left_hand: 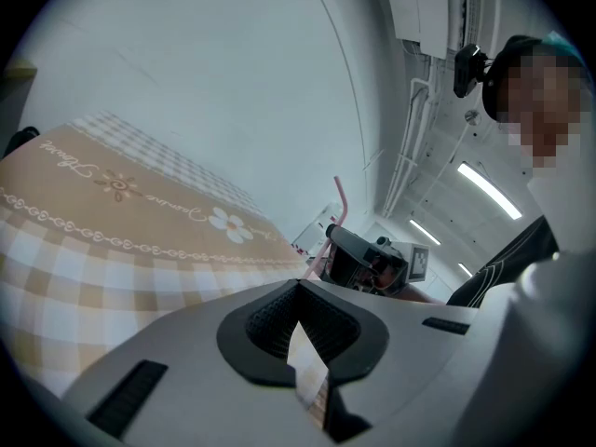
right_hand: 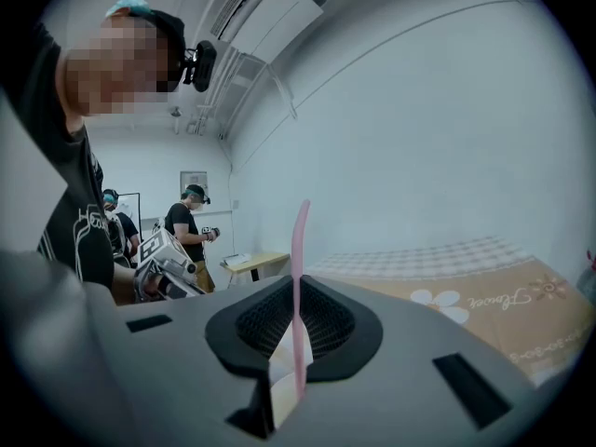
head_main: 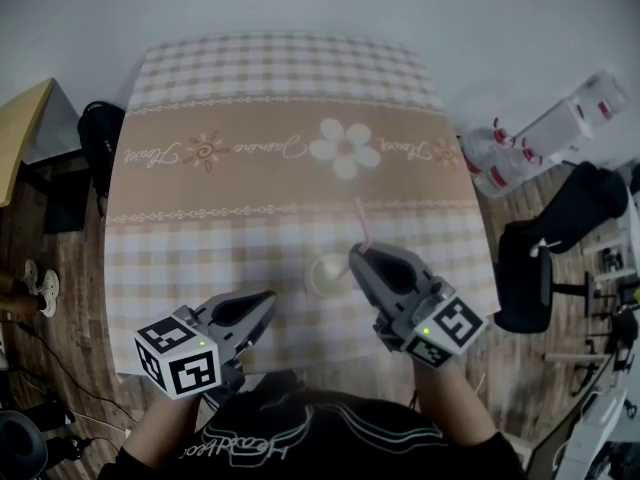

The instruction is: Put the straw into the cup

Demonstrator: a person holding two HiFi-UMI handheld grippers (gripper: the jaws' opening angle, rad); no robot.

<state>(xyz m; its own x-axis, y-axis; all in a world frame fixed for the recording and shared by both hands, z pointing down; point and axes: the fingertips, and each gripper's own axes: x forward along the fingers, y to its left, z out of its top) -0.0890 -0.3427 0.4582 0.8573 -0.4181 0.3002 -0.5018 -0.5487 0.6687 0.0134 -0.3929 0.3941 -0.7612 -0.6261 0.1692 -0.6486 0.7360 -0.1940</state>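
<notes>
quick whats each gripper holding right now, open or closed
left gripper: jaws closed, empty
right gripper: jaws closed on the straw

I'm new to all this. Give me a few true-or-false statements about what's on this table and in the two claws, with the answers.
1. The right claw grips a pink straw. True.
2. The left claw holds the cup. False: it is shut on nothing, and the cup stands on the tablecloth, apart from that claw.
3. The tablecloth bears a white flower. True.
4. The cup lies tipped on its side. False: it stands upright, its round mouth facing up.
</notes>
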